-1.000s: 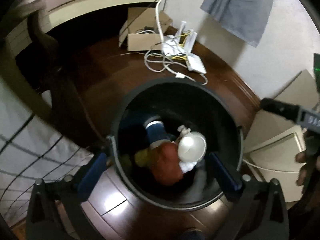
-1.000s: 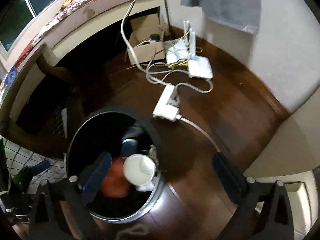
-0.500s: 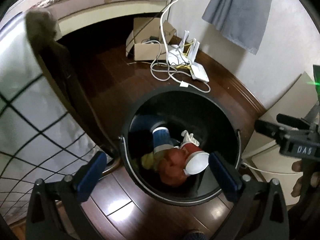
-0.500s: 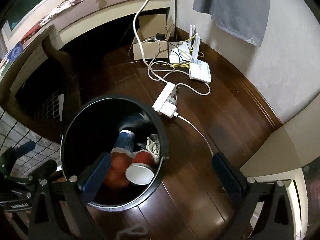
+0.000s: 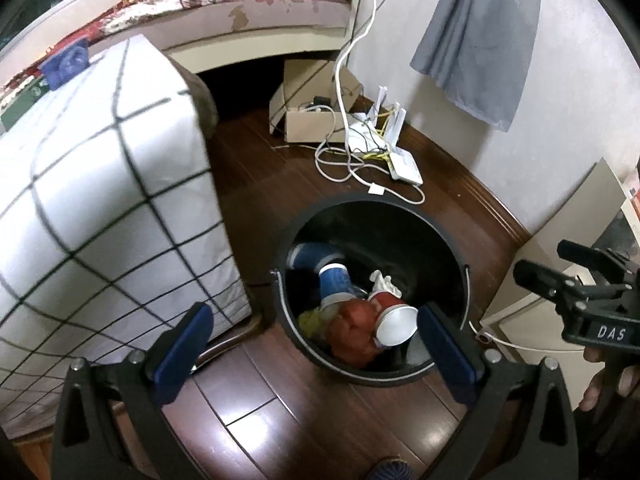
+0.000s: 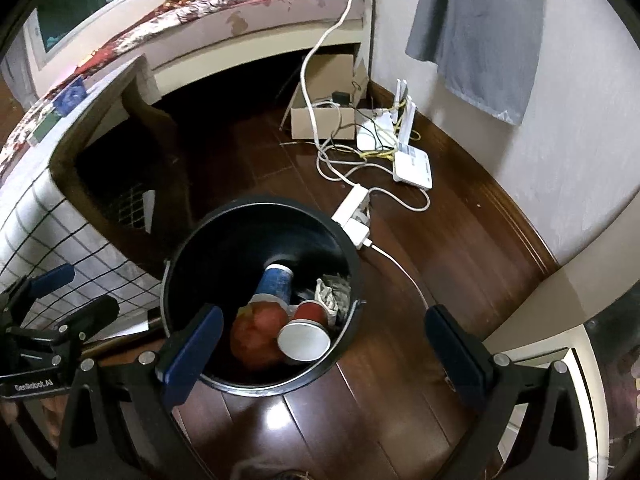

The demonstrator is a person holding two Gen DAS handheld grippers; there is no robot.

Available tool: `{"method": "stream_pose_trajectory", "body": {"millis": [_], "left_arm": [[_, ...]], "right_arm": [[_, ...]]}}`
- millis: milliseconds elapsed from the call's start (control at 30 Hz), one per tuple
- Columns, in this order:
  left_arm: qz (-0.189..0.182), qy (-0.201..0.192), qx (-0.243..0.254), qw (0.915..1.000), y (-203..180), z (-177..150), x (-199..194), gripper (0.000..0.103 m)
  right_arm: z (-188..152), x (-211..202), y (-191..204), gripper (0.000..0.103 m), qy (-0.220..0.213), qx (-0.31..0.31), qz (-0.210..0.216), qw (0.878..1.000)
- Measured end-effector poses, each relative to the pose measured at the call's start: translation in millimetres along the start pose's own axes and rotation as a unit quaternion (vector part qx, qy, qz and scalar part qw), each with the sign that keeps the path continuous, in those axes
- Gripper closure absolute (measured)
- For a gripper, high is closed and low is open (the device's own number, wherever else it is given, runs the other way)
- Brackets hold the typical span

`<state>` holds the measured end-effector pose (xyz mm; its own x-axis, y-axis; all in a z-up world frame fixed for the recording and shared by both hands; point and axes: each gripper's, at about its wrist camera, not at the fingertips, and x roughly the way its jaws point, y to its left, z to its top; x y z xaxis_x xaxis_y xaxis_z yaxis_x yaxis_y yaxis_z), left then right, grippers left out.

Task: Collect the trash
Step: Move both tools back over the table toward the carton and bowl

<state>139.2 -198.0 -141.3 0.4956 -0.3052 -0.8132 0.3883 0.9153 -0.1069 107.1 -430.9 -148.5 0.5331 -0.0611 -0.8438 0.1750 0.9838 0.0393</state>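
Red cup point(image 5: 394, 318) now tipped, bin point(image 5: 460, 256) contents half-hidden.

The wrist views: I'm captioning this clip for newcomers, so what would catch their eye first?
The black trash bin on the dark wood floor, centred below both open grippers, holding a red paper cup on its side, a blue cup and crumpled orange-red wrapping. Next, the tangle of white cables, power strip and router by the wall.
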Motion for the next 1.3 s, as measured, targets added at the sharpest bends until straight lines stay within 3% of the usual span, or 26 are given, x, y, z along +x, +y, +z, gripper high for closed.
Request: {"method": "stream_pose_trajectory", "body": {"millis": [733,1033,1300], "left_arm": [[0.044,-0.074,-0.038,0.9956,54.9,-2.3,-84.7,0.001],[0.111,-0.107,-0.078,0.9850,131.9,6.6,-124.3,0.001],[0.173,-0.137,-0.097,0.9705,204.5,26.8,-161.4,0.001]], "right_arm": [[5.9,-58.5,76.8,0.001,-0.064,-0.032,0.046,0.996],[49.0,-73.1,150.1,0.001,-0.108,-0.080,0.100,0.986],[98.2,-78.4,233.6,0.001,-0.110,-0.155,0.142,0.971]]}}
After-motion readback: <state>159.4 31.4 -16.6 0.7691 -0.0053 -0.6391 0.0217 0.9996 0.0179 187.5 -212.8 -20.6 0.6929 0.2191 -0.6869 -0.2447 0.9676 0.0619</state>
